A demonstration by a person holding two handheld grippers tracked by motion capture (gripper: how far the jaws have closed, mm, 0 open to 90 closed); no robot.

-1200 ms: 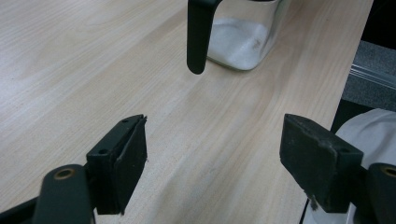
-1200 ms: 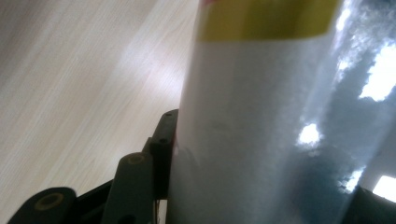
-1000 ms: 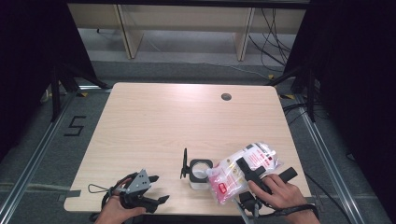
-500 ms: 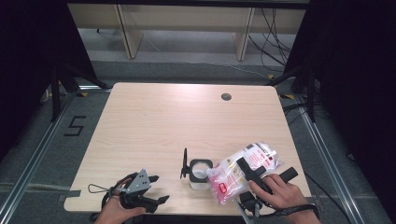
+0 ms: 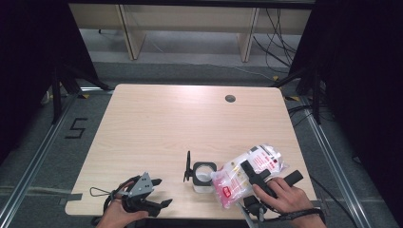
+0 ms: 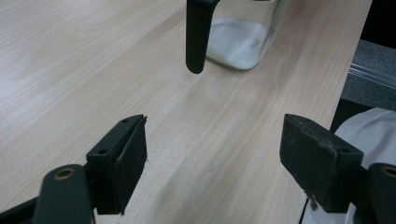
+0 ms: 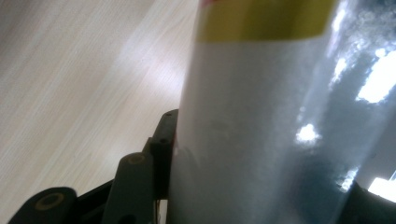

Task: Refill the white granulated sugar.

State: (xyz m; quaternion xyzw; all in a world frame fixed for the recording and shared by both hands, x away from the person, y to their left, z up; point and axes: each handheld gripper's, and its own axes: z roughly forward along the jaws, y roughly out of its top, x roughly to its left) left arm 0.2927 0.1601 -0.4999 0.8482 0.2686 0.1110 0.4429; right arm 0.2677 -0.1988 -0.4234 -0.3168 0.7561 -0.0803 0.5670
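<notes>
A plastic bag (image 5: 249, 173) of white powder, printed in red and white, is clamped between the jaws of the right gripper (image 5: 254, 178) at the near right of the worktop (image 5: 157, 123). The bag is tilted, its lower end just beside the open top of a clear container (image 5: 203, 176) with a black rim. White powder is seen in the bottom of the container, and its black lid (image 5: 188, 166) is stood upright at its left. The left gripper (image 5: 159, 192) is held near the worktop's near edge, well left of the container, its jaws spread apart with nothing between them.
</notes>
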